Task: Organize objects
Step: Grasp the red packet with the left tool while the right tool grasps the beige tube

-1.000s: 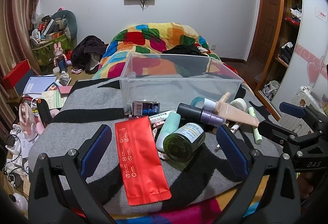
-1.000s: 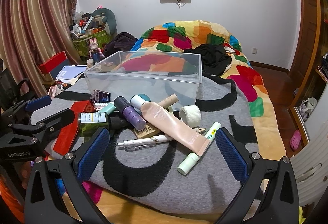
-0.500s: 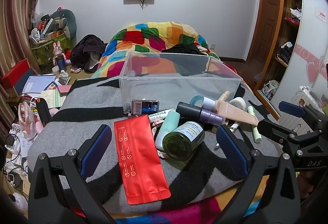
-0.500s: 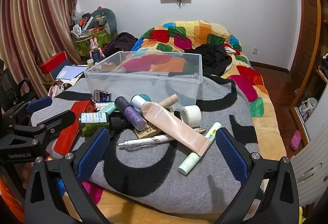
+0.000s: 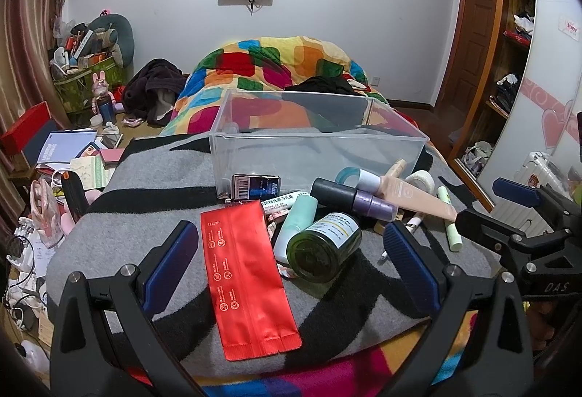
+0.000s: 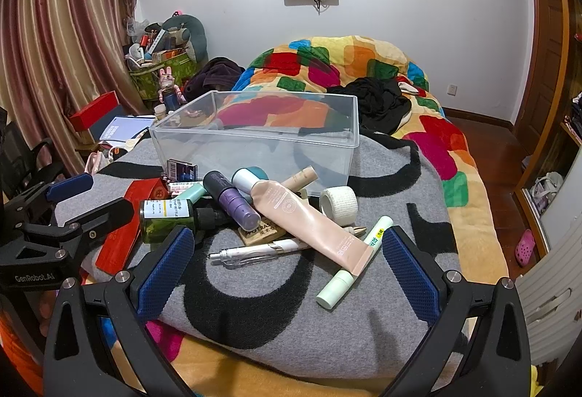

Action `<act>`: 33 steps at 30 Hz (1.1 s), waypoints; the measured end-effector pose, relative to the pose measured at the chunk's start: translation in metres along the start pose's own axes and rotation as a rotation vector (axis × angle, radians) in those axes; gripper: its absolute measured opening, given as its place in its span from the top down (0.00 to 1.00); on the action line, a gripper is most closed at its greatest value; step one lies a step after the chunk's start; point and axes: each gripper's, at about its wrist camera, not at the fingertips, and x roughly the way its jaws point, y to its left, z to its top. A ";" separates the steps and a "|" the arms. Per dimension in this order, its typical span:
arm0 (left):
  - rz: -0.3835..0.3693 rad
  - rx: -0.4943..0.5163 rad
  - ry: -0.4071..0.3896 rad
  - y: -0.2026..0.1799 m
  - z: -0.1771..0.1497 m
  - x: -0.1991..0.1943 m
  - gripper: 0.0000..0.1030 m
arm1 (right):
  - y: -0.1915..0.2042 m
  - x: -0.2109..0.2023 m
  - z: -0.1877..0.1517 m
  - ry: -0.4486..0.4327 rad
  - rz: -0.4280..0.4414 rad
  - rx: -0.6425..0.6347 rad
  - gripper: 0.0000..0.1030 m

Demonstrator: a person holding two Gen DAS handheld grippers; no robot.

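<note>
Two hand-held grippers, left hand-held gripper (image 5: pixel 291 266) and right hand-held gripper (image 6: pixel 289 269), hover with jaws spread wide and nothing between them over the grey blanket (image 6: pixel 276 309) on the bed. Behind the clutter, at 12 o'clock, sits the clear plastic bin (image 5: pixel 316 153). Before it lie the red pouch (image 5: pixel 247 284), green bottle (image 5: pixel 322 249) and pink tube (image 6: pixel 309 222).
</note>
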 end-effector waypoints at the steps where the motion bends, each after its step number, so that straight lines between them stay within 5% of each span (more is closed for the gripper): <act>1: 0.001 0.001 0.000 0.000 0.000 0.000 0.00 | 0.000 0.000 0.000 -0.002 0.001 0.001 0.00; 16: -0.003 -0.014 -0.011 0.005 0.001 -0.003 0.02 | -0.003 -0.003 -0.001 -0.047 -0.003 0.003 0.02; 18: 0.000 -0.023 -0.005 0.010 0.001 -0.002 0.14 | -0.005 -0.003 -0.001 -0.049 -0.008 0.005 0.08; 24: 0.036 -0.087 0.028 0.034 0.001 0.004 0.21 | -0.023 0.003 -0.004 -0.025 -0.049 0.055 0.22; 33: 0.061 -0.145 0.120 0.056 -0.009 0.025 0.21 | -0.064 0.022 -0.019 0.071 -0.105 0.174 0.37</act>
